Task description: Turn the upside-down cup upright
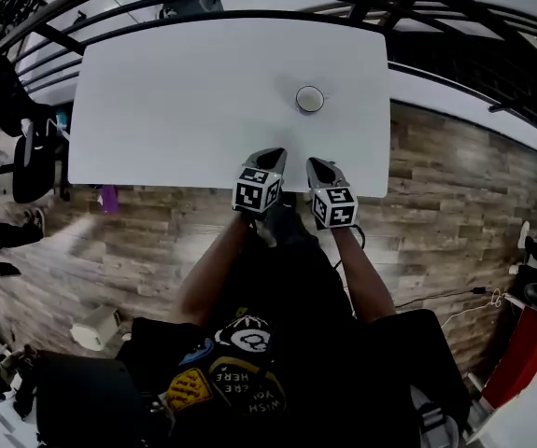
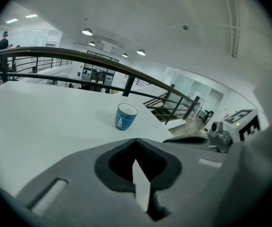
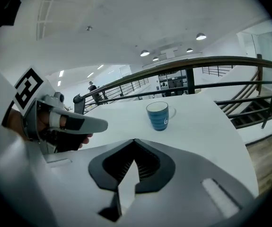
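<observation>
both your grippers sit side by side at the near edge of the white table (image 1: 175, 91). the left gripper (image 1: 272, 155) has its jaws pressed fully together with nothing between them, and the right gripper (image 1: 318, 166) is the same: closed tight and empty.

the blue mug (image 1: 310, 99) stands further out on the table, a little toward your right and well apart from both sets of jaws. both gripper views show its white inside and open rim facing up, with the body narrowing toward the base. its handle (image 3: 172, 111) points to the right as the right gripper sees it. so the mug reads as mouth-up already, and to my eye the flip is done rather than pending.

that means the job in hand is not to disturb it. no grasp is called for, so closed jaws suit the moment. if you draw back, go straight toward yourself and let neither gripper swing across the tabletop toward the mug. a knock on the handle could spin it or tip it.

if you want to confirm the result, point one gripper camera at the rim from where you are rather than reaching in. the mug has bare table all round it, away from the edges and the dark railing (image 3: 211, 60), so it needs no repositioning.
</observation>
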A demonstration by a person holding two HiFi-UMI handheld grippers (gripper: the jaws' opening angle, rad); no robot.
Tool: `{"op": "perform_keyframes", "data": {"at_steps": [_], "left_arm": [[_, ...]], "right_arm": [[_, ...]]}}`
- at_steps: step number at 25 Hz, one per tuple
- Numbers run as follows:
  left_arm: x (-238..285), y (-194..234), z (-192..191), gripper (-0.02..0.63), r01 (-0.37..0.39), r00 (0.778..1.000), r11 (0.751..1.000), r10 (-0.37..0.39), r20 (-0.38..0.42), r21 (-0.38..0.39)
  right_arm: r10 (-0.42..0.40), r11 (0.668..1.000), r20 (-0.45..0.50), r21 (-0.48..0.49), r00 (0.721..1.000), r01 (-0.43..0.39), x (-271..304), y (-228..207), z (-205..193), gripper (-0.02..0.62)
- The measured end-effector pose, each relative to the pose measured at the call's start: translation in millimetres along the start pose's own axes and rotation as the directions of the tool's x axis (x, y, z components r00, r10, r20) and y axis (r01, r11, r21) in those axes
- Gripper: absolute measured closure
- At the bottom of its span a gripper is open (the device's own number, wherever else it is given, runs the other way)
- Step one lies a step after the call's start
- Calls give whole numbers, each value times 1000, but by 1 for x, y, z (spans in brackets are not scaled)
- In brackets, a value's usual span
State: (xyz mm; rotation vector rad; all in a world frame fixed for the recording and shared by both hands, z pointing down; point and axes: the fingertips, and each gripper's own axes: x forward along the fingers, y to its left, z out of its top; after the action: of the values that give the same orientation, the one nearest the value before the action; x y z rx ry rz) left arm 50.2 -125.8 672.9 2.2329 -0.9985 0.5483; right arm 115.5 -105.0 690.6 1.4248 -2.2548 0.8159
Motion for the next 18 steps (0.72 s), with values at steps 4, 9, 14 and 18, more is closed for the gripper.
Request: {"op": "perform_keyframes", "data": {"at_steps": [4, 9, 14, 18], "left_arm": [[17, 19, -12, 601, -54, 997, 998, 53, -61, -18], [31, 34, -5, 601, -65, 995, 997, 62, -78, -38], [19, 52, -4, 601, -57, 994, 995, 49, -94, -81], [18, 70, -5, 601, -58, 992, 994, 47, -116, -93]], "right_arm": [[-34, 999, 2, 8, 999, 34, 34, -29, 6, 595], [-2, 998, -25, 60, 1000, 4, 92, -51, 8, 409], [-136, 990, 49, 48, 989, 134, 129, -69, 24, 252], [-217, 976, 86, 28, 972, 215, 157, -79, 36, 123]]}}
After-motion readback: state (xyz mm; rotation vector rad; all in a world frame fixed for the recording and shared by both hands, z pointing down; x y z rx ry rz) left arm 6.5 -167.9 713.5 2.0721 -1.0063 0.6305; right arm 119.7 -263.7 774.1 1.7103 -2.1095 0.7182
